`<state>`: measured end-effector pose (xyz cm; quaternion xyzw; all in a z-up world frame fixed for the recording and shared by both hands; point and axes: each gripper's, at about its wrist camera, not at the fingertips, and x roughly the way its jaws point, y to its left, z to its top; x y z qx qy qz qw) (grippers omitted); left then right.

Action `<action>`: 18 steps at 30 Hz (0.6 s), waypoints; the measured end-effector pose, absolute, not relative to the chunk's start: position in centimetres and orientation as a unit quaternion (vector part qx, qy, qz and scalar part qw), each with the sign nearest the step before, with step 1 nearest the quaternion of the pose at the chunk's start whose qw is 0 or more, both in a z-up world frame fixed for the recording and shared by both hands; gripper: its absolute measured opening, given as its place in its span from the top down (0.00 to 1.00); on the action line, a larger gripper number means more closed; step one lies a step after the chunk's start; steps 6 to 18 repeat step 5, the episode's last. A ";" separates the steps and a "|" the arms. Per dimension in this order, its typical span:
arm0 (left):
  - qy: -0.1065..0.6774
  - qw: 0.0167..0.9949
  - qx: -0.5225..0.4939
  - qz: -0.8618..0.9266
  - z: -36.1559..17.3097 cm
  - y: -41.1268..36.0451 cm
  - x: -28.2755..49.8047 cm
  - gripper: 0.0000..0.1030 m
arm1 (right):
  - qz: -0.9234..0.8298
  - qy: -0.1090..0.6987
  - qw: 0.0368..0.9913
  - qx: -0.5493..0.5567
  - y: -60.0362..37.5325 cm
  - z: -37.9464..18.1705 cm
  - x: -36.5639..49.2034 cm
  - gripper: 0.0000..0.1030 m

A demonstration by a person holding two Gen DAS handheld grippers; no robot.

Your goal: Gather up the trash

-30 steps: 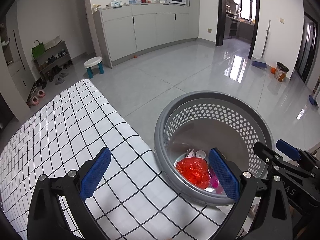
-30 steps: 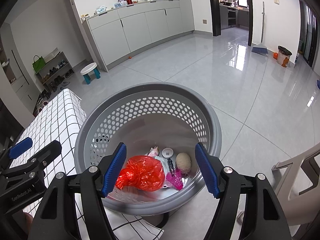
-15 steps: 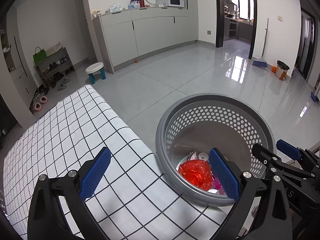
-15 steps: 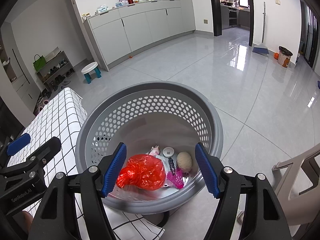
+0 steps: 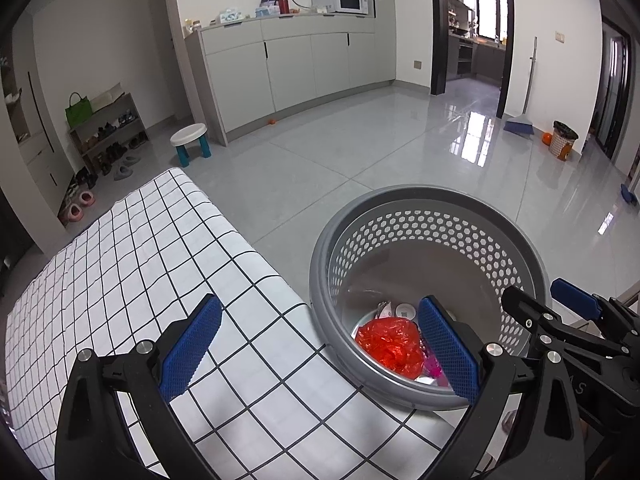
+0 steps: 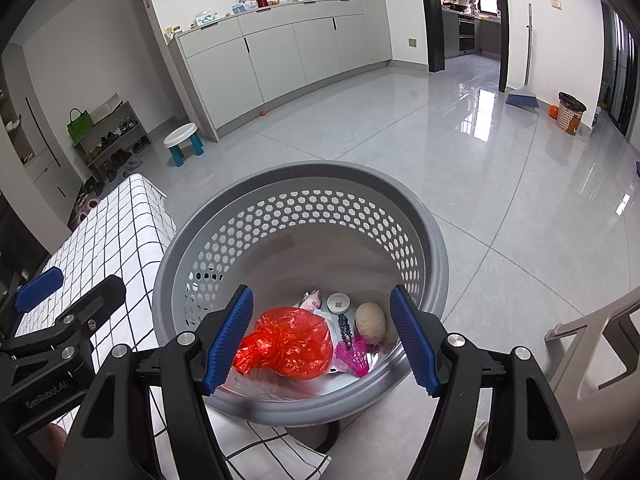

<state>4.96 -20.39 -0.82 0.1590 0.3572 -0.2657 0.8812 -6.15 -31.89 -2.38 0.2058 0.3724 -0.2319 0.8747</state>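
A: Start big. What about the bin (image 6: 434,240)?

B: Grey plastic, perforated wall, thick rolled rim. It stands on the floor hard against the desk (image 5: 132,264) with the checked cloth. I'd judge it stiff and light, easy to tip if a claw catches the rim, so go in from above rather than from the side.

A: And the trash?

B: All at the bottom of the bin. The biggest piece is the red bag (image 6: 286,344) — thin crumpled film, nearly weightless and slippery by the look of it. Pinch a bunched fold near the knot of wrinkles, since a flat patch would likely slide out.

A: Next?

B: A pale fuzzy ball (image 6: 370,318) just right of the bag, touching the wall. It looks soft and springy, so squeeze across its middle. Behind it is a small white cap (image 6: 338,303), rigid and shallow, best taken edge to edge. In front is a pink shuttlecock (image 6: 354,356), light with a brittle skirt, so hold it by the base if it can be reached. White wrappers lie under all of it, flat and hard to get pads beneath.

A: The claws?

B: The right claw (image 6: 322,338) hangs over the bin's mouth, jaws well apart, nothing between them — the trash only shows through the gap. The left claw (image 5: 318,350) is over the desk edge and bin rim, also spread wide and empty.
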 end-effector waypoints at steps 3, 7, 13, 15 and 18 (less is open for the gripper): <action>0.359 0.881 0.158 -0.265 -0.8 -20.3 5.1 0.06 | -0.232 0.372 0.875 0.206 -31.9 -2.4 -6.1 0.34; 0.360 0.881 0.158 -0.265 -0.8 -20.3 5.1 0.06 | -0.232 0.372 0.875 0.205 -31.8 -2.3 -6.2 0.34; 0.360 0.881 0.158 -0.265 -0.8 -20.3 5.1 0.06 | -0.232 0.372 0.875 0.205 -31.8 -2.3 -6.2 0.34; 0.360 0.881 0.158 -0.265 -0.8 -20.3 5.1 0.06 | -0.232 0.372 0.875 0.205 -31.8 -2.3 -6.2 0.34; 0.360 0.881 0.158 -0.265 -0.8 -20.3 5.1 0.06 | -0.232 0.372 0.875 0.205 -31.8 -2.3 -6.2 0.34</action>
